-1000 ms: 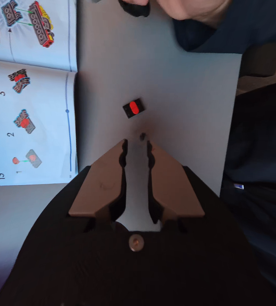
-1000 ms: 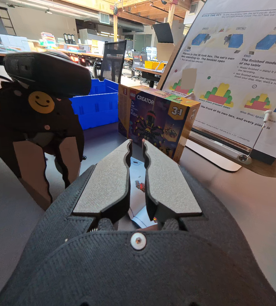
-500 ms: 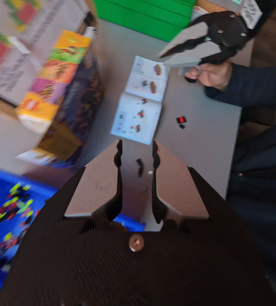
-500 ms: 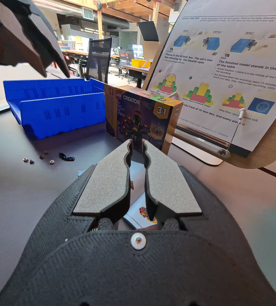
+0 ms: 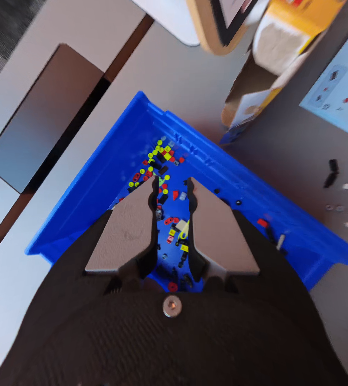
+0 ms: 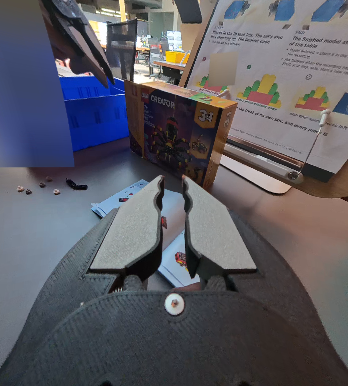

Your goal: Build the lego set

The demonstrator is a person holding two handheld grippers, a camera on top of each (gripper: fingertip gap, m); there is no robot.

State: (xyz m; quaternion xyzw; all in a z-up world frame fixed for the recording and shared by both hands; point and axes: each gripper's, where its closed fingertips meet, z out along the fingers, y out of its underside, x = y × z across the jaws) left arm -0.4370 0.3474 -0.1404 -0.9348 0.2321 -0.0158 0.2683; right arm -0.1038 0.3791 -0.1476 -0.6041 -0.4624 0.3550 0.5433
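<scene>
My left gripper [image 5: 172,180] is open and empty, held above the blue bin [image 5: 110,158] and looking down into it. Several small yellow, red and black pieces [image 5: 160,158] lie on the bin floor. My right gripper [image 6: 172,177] is open and empty, low over the open instruction booklet [image 6: 172,257] on the dark table. The left gripper also shows in the right wrist view [image 6: 106,80], above the blue bin [image 6: 98,117]. A black piece [image 6: 76,184] and several small round studs [image 6: 41,184] lie on the table left of the booklet.
The set's box [image 6: 177,133] stands upright behind the booklet. A board with a printed sheet [image 6: 294,69] leans at the back right. In the left wrist view the box [image 5: 273,58], the booklet [image 5: 340,98] and the loose black piece [image 5: 332,173] lie right of the bin. The left gripper's tips are roughly 35 cm from the right gripper's. My right tips are roughly 20 cm from the black piece [image 6: 76,184].
My left gripper has lifted off the table by the red-and-black piece and swung left over the blue bin, its jaws opening wider. My right gripper has stayed over the booklet, jaws slightly wider.
</scene>
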